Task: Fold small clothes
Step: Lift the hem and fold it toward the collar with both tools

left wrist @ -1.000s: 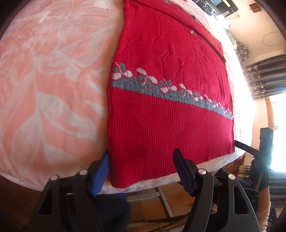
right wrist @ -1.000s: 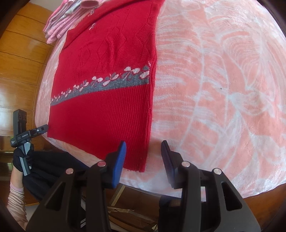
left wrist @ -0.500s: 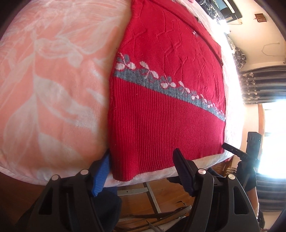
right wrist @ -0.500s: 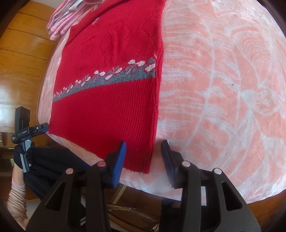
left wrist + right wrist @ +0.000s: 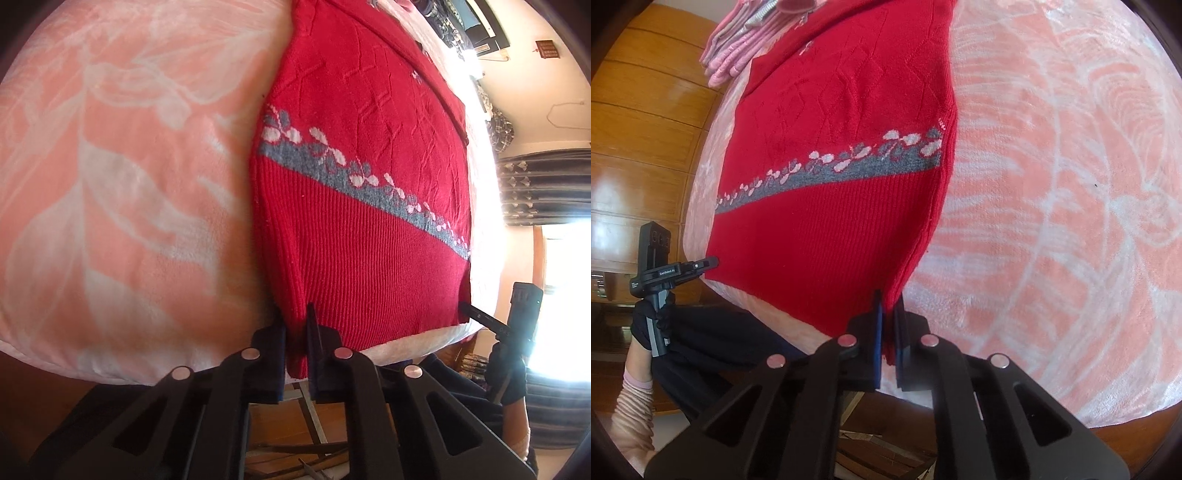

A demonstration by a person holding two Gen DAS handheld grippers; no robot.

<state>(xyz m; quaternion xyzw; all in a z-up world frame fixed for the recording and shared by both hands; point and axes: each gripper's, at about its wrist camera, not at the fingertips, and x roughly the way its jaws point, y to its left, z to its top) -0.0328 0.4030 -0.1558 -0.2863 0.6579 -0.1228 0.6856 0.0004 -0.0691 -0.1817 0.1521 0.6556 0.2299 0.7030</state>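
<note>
A red knit sweater (image 5: 369,206) with a grey band of white flowers lies flat on a pink and white blanket (image 5: 122,192). My left gripper (image 5: 294,332) is shut on the sweater's near left hem corner, which bunches between the jaws. In the right wrist view the same sweater (image 5: 831,192) has its near right hem corner pinched in my right gripper (image 5: 888,325), also shut. Each view shows the other gripper at the opposite hem corner: the right gripper (image 5: 480,317) and the left gripper (image 5: 698,266).
Folded pink clothes (image 5: 746,44) sit beyond the sweater's top. The blanket (image 5: 1052,192) ends at a near edge with wooden floor below. Wood panelling (image 5: 646,122) stands on the left, and dark curtains (image 5: 539,184) with a bright window on the right. A sleeved arm (image 5: 635,398) holds the left gripper.
Both grippers moved forward over the hem corners and shut on them. The fabric now puckers up at each pinched corner.
</note>
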